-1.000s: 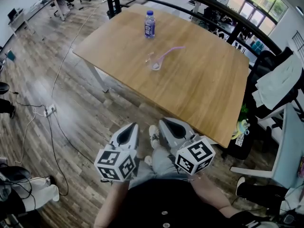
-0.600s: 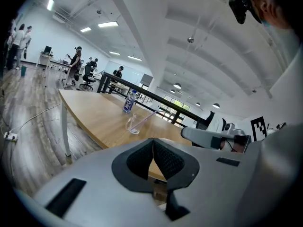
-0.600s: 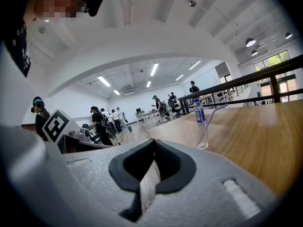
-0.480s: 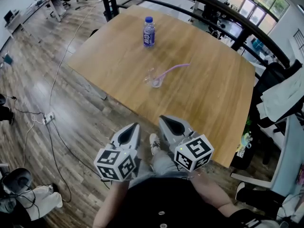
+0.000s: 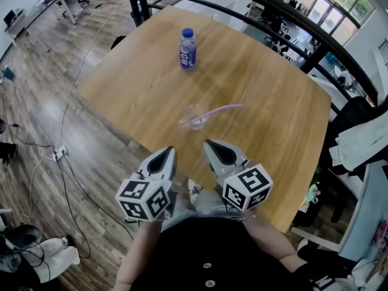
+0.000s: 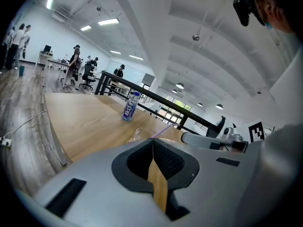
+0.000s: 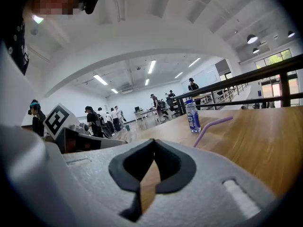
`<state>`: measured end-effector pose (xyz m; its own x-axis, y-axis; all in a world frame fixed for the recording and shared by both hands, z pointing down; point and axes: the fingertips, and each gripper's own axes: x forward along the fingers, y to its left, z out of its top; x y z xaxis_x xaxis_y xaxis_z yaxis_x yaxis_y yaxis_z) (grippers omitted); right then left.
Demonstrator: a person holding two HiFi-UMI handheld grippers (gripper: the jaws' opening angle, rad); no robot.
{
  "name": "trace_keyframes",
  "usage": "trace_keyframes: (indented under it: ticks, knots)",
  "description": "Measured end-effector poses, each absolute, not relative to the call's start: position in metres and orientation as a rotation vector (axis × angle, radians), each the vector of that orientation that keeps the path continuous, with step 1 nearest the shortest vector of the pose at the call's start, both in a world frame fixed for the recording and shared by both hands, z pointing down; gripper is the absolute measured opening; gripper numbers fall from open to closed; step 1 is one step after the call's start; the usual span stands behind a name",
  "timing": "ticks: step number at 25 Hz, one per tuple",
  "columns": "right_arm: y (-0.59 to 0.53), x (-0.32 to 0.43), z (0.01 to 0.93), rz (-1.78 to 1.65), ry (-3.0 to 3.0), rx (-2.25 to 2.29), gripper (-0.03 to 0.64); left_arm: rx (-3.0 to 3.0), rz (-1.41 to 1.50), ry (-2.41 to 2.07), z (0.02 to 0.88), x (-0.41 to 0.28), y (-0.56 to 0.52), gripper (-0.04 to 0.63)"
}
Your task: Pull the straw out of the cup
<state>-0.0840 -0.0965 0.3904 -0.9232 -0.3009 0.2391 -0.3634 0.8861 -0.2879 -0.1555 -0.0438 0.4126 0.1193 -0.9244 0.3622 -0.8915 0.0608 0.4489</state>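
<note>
A clear plastic cup stands on the wooden table, near its front edge, with a purple bent straw leaning out to the right. My left gripper and right gripper hover side by side just short of the table edge, both shut and empty, pointing at the cup. In the left gripper view the shut jaws aim at the cup and straw. In the right gripper view the straw rises just right of the shut jaws; the cup is hidden there.
A blue-labelled water bottle stands further back on the table. A black railing runs behind the table. A cable and power strip lie on the floor at left. A chair draped with clothes stands at right.
Both grippers have moved forward together toward the table, so the cup and straw are now much closer to their tips. Both have stayed shut.
</note>
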Motion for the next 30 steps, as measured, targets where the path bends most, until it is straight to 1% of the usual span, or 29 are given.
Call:
trace_keyframes:
  ticks: [6,14,30]
  knots:
    - [-0.128,-0.083,0.401,0.546,-2.852,0.522,-0.002,1.82,-0.044,-1.734,0.419,-0.153,-0.082,0.018]
    - [-0.151,-0.076,0.412,0.62,-2.822,0.582,-0.002,1.811,0.005,-1.641,0.436,-0.136,-0.099,0.018]
    - [-0.189,-0.071,0.427,0.669,-2.723,0.824,-0.002,1.869,0.111,-1.488,0.455,-0.163,-0.143,0.018]
